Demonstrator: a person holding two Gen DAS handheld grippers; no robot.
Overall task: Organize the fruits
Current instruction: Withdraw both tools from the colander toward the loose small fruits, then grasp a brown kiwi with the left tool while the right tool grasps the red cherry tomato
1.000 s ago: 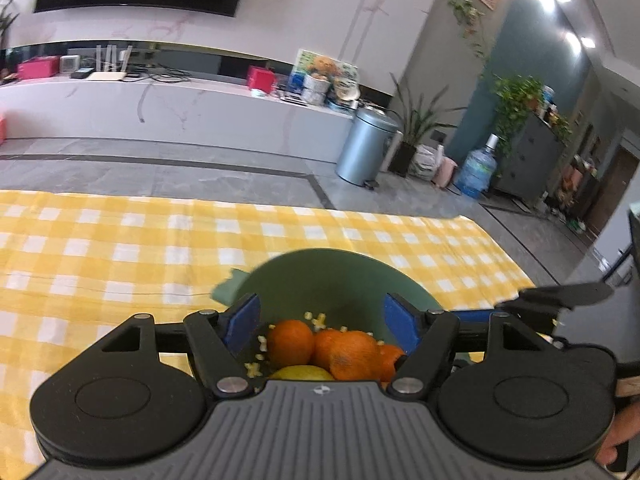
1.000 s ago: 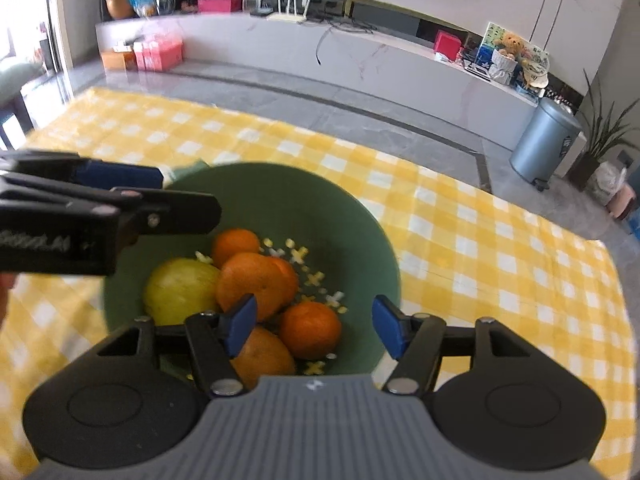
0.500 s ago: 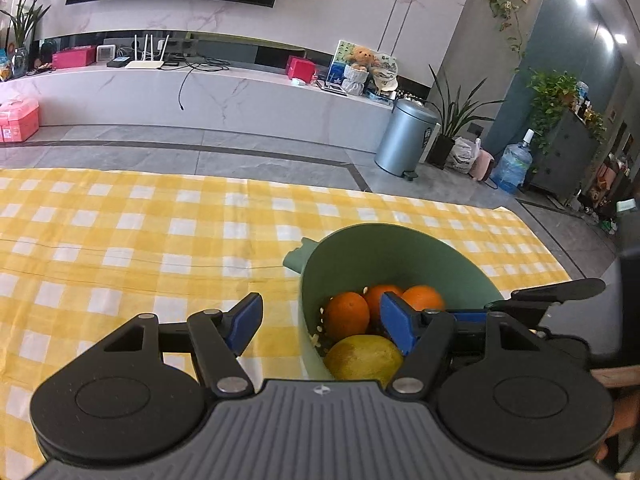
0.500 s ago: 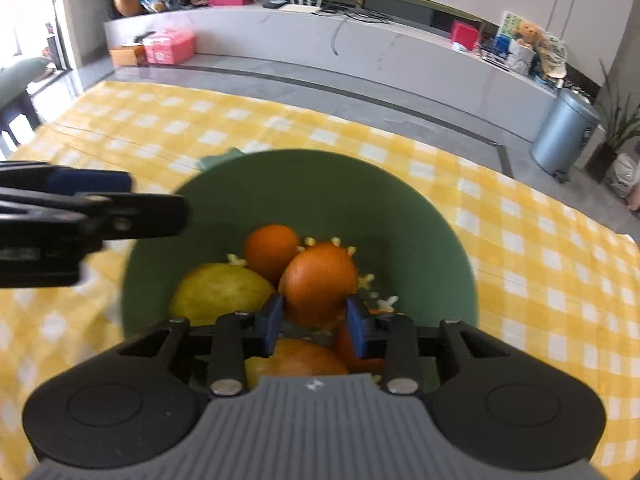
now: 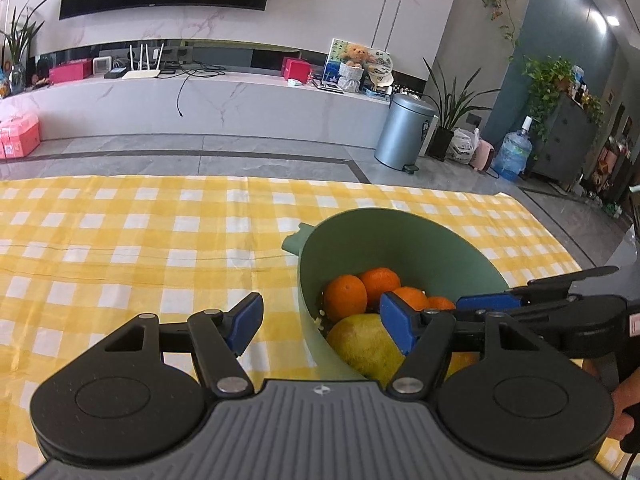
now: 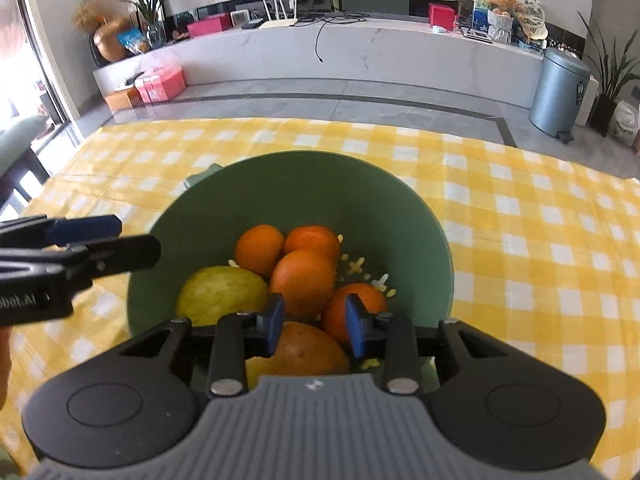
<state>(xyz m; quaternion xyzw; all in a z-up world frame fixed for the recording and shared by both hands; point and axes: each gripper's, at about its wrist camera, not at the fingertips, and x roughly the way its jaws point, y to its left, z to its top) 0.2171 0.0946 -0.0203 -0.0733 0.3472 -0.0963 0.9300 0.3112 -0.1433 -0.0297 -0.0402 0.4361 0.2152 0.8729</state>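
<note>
Four oranges [image 6: 303,280], pear [image 6: 221,295] — green bowl [image 6: 304,188]

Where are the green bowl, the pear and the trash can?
bowl [image 6: 304,192]: right wrist view, far inner wall.
pear [image 6: 222,294]: right wrist view, its top.
trash can [image 5: 404,132]: left wrist view, its side.

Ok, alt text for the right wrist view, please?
The right gripper hangs over a green bowl of fruit, bracketing one orange; grip unclear. The left gripper hovers beside it, over a yellow checked cloth.
</note>
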